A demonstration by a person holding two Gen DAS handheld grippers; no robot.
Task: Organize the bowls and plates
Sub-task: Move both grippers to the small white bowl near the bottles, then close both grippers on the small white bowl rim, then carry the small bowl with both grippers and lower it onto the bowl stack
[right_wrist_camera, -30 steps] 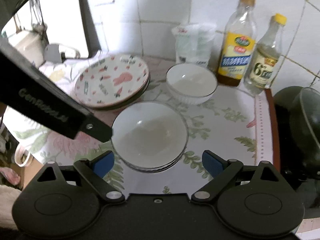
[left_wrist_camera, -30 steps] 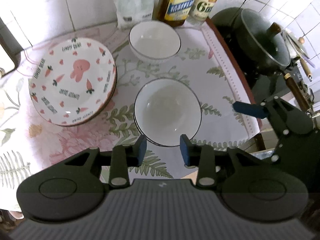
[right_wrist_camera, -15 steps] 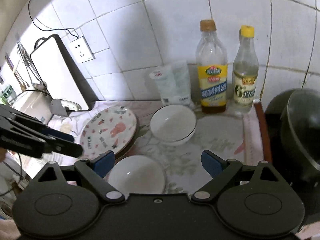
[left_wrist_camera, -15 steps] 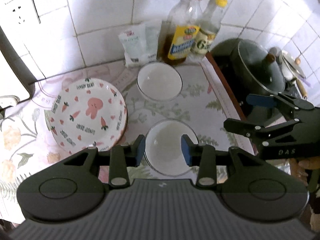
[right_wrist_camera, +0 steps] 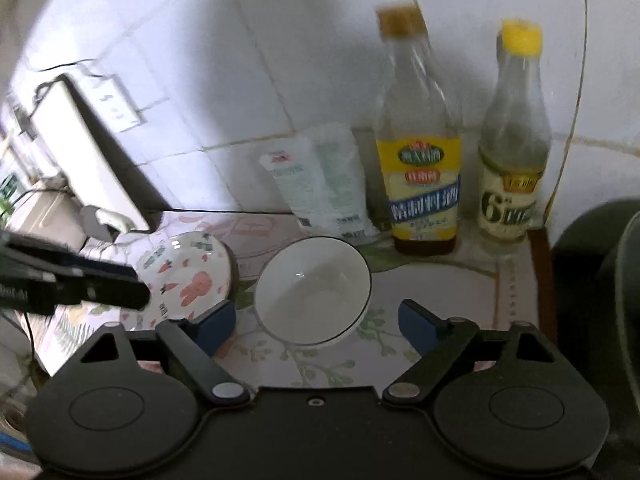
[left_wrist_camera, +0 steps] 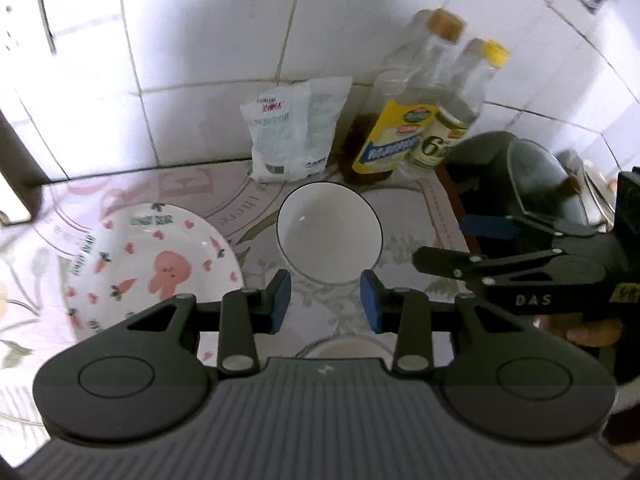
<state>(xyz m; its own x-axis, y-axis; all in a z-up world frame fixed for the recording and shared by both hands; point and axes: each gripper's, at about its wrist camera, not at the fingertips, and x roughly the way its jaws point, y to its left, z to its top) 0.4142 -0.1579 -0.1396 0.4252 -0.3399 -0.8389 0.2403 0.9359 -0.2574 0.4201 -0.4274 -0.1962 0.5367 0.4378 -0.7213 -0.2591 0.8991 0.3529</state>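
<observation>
Right wrist: white bowl [right_wrist_camera: 314,290] lies beyond closing, empty right gripper [right_wrist_camera: 316,322].

we count two white bowls, a far one [left_wrist_camera: 330,236] and a near one [left_wrist_camera: 344,347] mostly hidden, one carrot-print plate stack [left_wrist_camera: 148,264], two bottles [right_wrist_camera: 420,152] [right_wrist_camera: 514,148], one white packet [left_wrist_camera: 294,134], one dark pot [left_wrist_camera: 516,184].

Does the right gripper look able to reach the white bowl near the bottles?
Probably yes: the right gripper, jaws closing but empty, faces the white dark-rimmed bowl with only bare floral tablecloth between.
</observation>
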